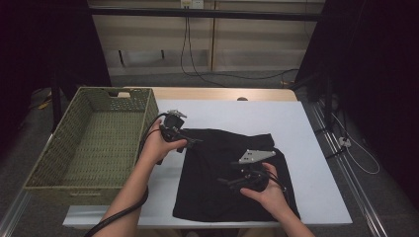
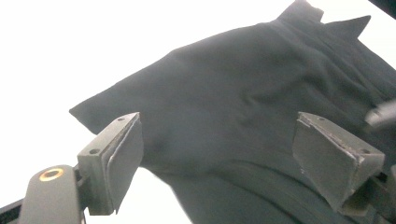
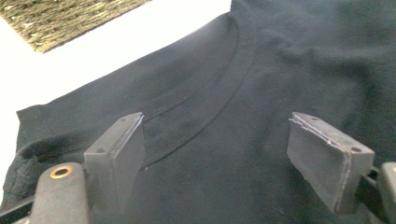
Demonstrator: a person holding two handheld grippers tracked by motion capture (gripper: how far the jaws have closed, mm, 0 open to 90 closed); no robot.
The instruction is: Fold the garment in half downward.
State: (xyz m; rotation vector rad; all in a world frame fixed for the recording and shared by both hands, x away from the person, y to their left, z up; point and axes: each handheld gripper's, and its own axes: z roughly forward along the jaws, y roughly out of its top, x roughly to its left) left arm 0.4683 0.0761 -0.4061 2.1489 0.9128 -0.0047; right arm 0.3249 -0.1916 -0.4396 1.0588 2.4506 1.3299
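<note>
Black garment (image 1: 217,163) lies folded on the white table (image 1: 306,128), centre-right, with the wicker basket (image 1: 94,143) at its 9 o'clock, standing just off the cloth's left edge and looking bare inside in the high view.

Your left gripper (image 1: 190,139) sits at the garment's 10 o'clock corner, jaws wide, nothing between them. In the left gripper view the left gripper (image 2: 215,161) looks down on a folded corner of the garment (image 2: 261,93), and the pads are clear of the cloth.

Your right gripper (image 1: 228,180) is over the garment's lower middle, around 6 o'clock, jaws also wide and holding nothing. In the right gripper view the right gripper (image 3: 215,161) points at the garment (image 3: 280,70) with a curved seam running between the jaws and the basket (image 3: 70,18) at 11 o'clock. I can't tell whether that seam is a neckline or a hem.

My read is fold or lift next, then into the basket. Risks from here:

- You close on the top layer only, so the fold peels open when you lift
- Left jaws come in too flat at the corner, so they push the cloth along the table and bunch it instead of pinching
- Your two grips end up at uneven heights, so the garment sags, swings and unfolds on the way toward 9 o'clock
- A trailing edge catches the basket's near rim and hangs outside
- The left cable drags across the cloth and pulls it askew
</note>
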